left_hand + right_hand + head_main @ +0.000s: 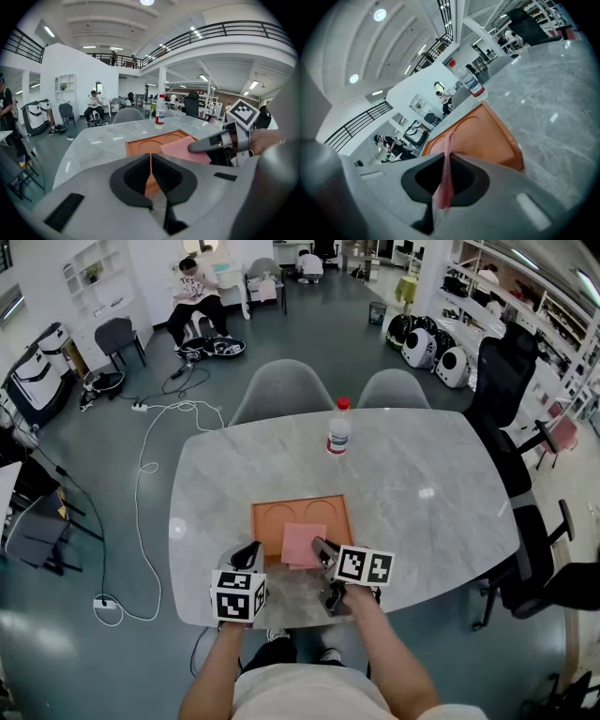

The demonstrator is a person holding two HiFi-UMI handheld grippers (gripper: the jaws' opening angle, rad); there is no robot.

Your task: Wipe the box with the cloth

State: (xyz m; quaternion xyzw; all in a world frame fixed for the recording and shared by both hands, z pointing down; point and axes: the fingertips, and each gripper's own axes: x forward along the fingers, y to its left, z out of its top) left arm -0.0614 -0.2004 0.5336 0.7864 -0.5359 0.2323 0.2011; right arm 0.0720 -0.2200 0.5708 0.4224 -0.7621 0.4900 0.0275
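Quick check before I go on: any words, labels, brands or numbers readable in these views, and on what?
No text is readable.
Label on the bottle: print too small and blurred.
The marker cubes on the left hand-held gripper and right hand-held gripper: black-and-white square patterns, no words.
The orange box and pink cloth: no print visible.

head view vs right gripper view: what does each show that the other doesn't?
Head view only: the left gripper at the near left corner of the orange box, and the pink cloth spread flat on that box. Right gripper view only: the right gripper shut on the cloth, seen edge-on between its jaws. Both: the orange box, the water bottle and the marble table.
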